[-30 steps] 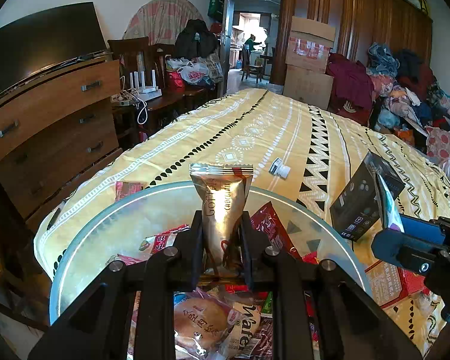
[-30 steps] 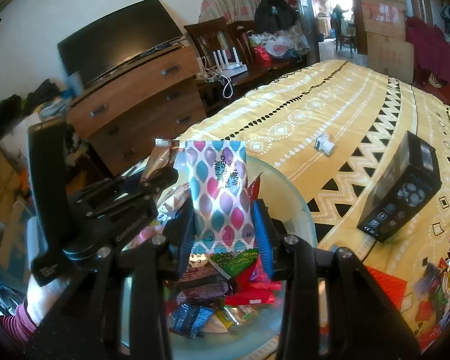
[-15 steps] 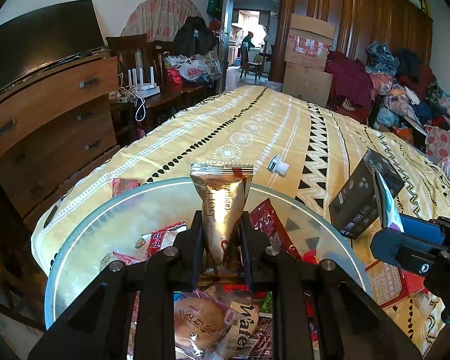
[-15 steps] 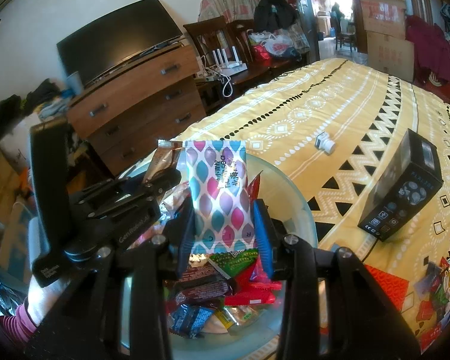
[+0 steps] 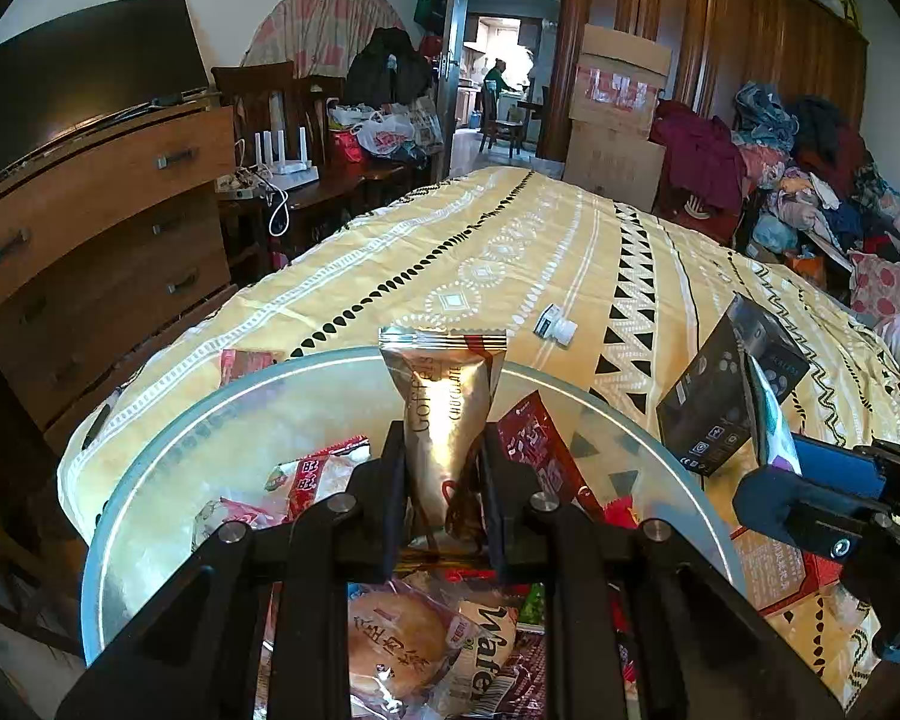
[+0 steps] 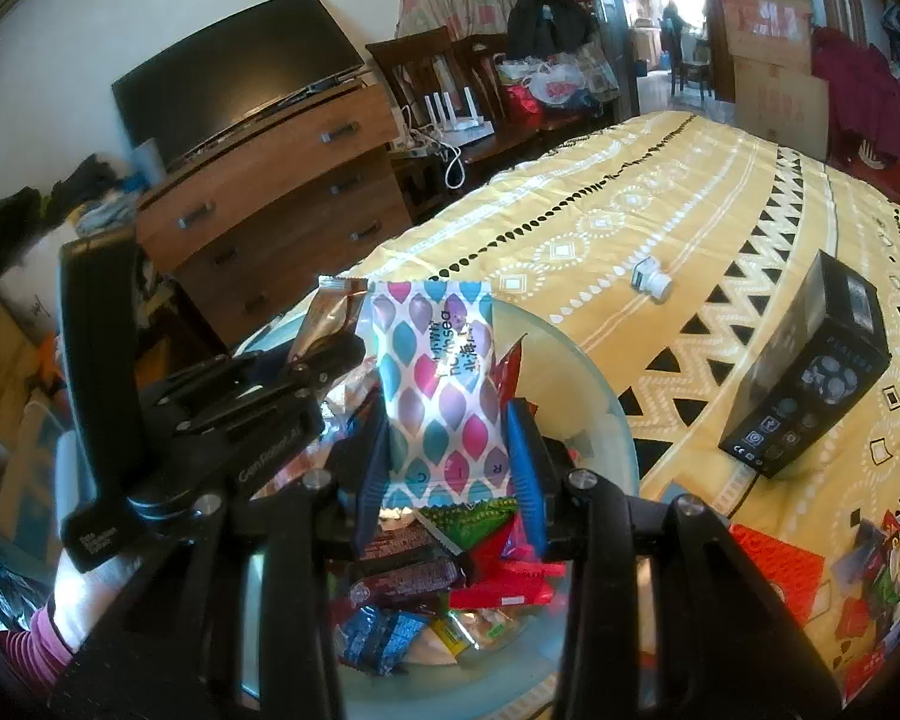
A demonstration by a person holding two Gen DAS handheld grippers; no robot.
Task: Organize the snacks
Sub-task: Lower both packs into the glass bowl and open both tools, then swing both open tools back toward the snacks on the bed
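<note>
My left gripper (image 5: 442,468) is shut on a gold chocolate packet (image 5: 445,414), held upright over a glass bowl (image 5: 168,450). Wrapped snacks fill that bowl, among them a bun (image 5: 390,636) and a wafer pack (image 5: 489,654). My right gripper (image 6: 447,456) is shut on a white packet with pink and teal leaf shapes (image 6: 438,384), also upright above the glass bowl (image 6: 600,414). In the right wrist view the left gripper (image 6: 306,372) sits just left of it with the gold packet (image 6: 324,318). The right gripper's blue pads (image 5: 810,480) show at the right of the left wrist view.
The bowl rests on a bed with a yellow patterned cover (image 5: 510,264). A black box (image 6: 810,372), a small white bottle (image 6: 651,282) and a red carton (image 6: 774,564) lie on it, with loose snacks (image 6: 888,552) at the right edge. A wooden dresser (image 5: 90,228) stands left.
The view from the left gripper has shifted slightly, with the bowl rim a little lower and more of its snacks showing. Both packets stay gripped; the right gripper has not moved.
</note>
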